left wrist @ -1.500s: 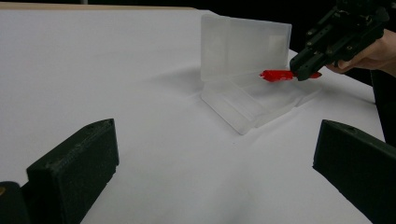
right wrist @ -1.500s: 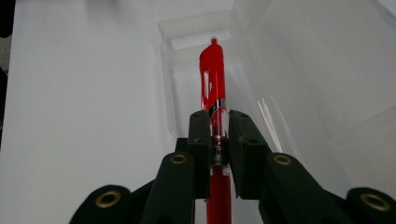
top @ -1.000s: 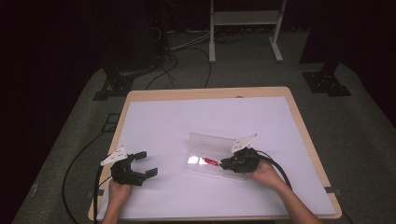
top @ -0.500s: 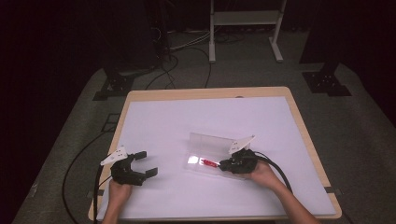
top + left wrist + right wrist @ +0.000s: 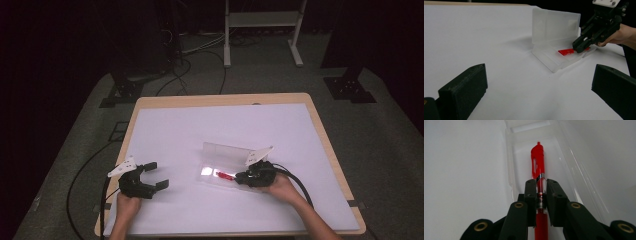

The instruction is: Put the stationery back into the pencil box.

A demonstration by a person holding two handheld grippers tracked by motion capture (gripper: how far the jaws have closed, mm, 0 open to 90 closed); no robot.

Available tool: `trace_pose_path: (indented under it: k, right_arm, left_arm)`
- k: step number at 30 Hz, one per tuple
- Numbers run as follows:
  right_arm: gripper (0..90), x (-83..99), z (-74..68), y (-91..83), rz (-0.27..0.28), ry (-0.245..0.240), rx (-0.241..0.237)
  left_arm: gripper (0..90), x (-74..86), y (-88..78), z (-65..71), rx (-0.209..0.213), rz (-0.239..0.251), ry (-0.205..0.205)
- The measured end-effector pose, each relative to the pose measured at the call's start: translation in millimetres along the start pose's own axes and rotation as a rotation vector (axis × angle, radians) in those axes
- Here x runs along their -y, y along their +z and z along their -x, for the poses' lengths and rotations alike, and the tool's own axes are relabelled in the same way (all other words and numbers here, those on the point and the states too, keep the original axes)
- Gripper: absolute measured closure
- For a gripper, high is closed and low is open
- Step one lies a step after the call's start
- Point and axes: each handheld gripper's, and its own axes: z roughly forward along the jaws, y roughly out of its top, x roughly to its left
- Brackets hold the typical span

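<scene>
My right hand-held gripper (image 5: 538, 195) is clamped on the red pen (image 5: 538, 165), which lies lengthwise low in the tray of the clear plastic case (image 5: 220, 176) on the tabletop (image 5: 200, 125). I judge the placing nearly done; release and closing the upright lid (image 5: 555, 25) remain. My left hand-held gripper (image 5: 154, 175) sits wide open and empty, well apart, with plenty of bare white surface around the case.

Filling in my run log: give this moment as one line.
right gripper: shut on red pen | pen: in open clear case | left gripper: open, off to the side
</scene>
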Motion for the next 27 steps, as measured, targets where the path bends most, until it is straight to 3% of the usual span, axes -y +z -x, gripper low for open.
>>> trace_pose_path:
  k: [4,13,27]
  right_arm:
    - [76.3,0.7,0.2,-1.0,0.006,0.001,-0.003]
    - [63.4,2.7,1.7,-15.9,0.056,0.046,0.008]
    - [56.0,8.7,1.5,-45.8,0.091,0.043,0.037]
  left_arm:
    - [0.0,0.0,0.0,-0.1,-0.001,-0.001,0.0]
    - [0.0,0.1,0.0,0.1,-0.001,-0.002,0.001]
    - [0.0,0.1,0.2,0.1,-0.002,-0.003,-0.002]
